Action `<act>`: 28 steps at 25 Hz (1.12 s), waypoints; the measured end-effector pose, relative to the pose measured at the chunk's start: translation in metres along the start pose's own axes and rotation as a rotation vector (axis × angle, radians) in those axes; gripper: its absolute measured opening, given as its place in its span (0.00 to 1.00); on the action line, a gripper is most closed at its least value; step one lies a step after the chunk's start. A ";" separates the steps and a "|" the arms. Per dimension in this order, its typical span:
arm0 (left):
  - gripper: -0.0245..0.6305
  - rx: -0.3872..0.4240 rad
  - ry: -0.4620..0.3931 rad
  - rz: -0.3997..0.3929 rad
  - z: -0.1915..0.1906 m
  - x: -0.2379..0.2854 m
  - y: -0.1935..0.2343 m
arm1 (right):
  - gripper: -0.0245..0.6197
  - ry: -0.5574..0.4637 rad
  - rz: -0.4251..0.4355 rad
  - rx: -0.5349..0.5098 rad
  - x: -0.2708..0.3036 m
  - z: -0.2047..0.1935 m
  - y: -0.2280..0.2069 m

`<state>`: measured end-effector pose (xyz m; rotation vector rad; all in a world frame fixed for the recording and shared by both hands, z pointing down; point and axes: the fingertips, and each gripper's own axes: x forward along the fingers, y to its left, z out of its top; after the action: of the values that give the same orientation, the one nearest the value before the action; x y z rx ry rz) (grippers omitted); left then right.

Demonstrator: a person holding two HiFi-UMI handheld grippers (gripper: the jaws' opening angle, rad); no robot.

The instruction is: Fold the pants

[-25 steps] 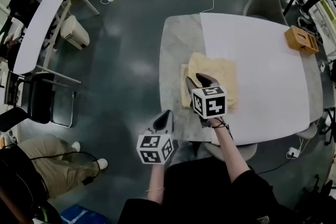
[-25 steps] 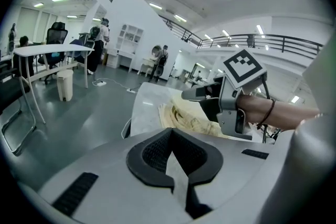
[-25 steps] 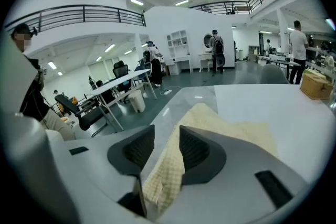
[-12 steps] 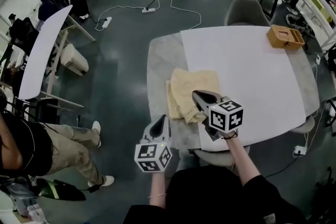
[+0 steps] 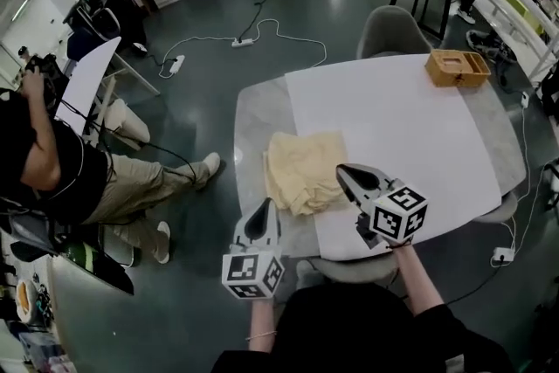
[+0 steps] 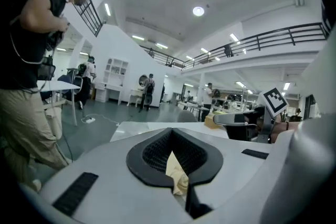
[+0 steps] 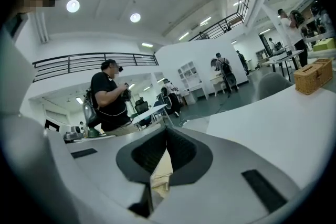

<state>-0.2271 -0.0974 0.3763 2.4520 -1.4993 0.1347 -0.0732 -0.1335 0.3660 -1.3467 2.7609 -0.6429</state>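
The left gripper (image 5: 263, 210) hangs nearest, over the near left edge of the table (image 5: 258, 113). Its jaws are pressed together, and a sliver of cream cloth shows through the slit between them. Just beyond, the right gripper (image 5: 345, 174) has just been closing its jaws. They are now clenched tight, with the same cream sliver showing in their slit. The pants (image 5: 301, 166) lie folded and flat on the table, between the two tips, overlapping the left edge of a white sheet (image 5: 393, 118). At the far right corner stands a wooden box (image 5: 456, 67).
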 end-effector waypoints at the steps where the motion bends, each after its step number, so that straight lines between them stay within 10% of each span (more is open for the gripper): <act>1: 0.05 0.009 -0.009 0.002 0.002 -0.001 -0.004 | 0.06 -0.016 0.001 0.001 -0.008 0.003 -0.002; 28: 0.05 0.131 -0.184 0.126 0.029 -0.054 -0.053 | 0.06 -0.247 -0.034 -0.076 -0.123 0.037 -0.021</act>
<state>-0.2070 -0.0360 0.3273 2.5302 -1.7760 0.0324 0.0273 -0.0656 0.3185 -1.3840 2.5946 -0.3483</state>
